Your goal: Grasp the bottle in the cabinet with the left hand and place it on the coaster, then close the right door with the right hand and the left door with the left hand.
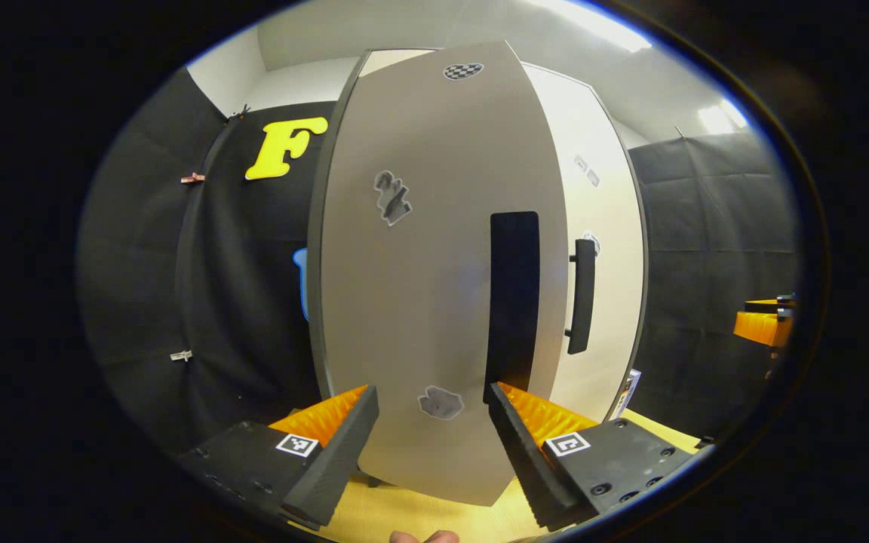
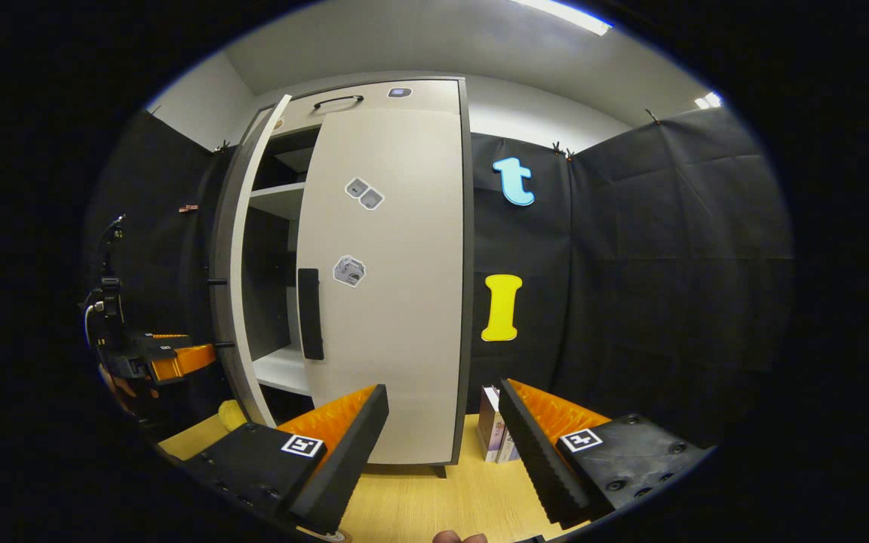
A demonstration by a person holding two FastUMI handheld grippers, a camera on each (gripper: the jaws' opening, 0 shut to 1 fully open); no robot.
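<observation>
Risk sits at the left door (image 1: 434,286) — my left gripper (image 1: 431,445), fingers spread with nothing between them, faces its panel beside the handle (image 1: 513,298), and a glancing push could leave it ajar against the shut right door (image 2: 393,302).

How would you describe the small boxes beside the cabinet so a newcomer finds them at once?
Start at the tall pale cabinet on the wooden table. Follow its closed right door down to the foot. The boxes stand upright there against the black cloth wall, the sole small things right of the cabinet.
</observation>
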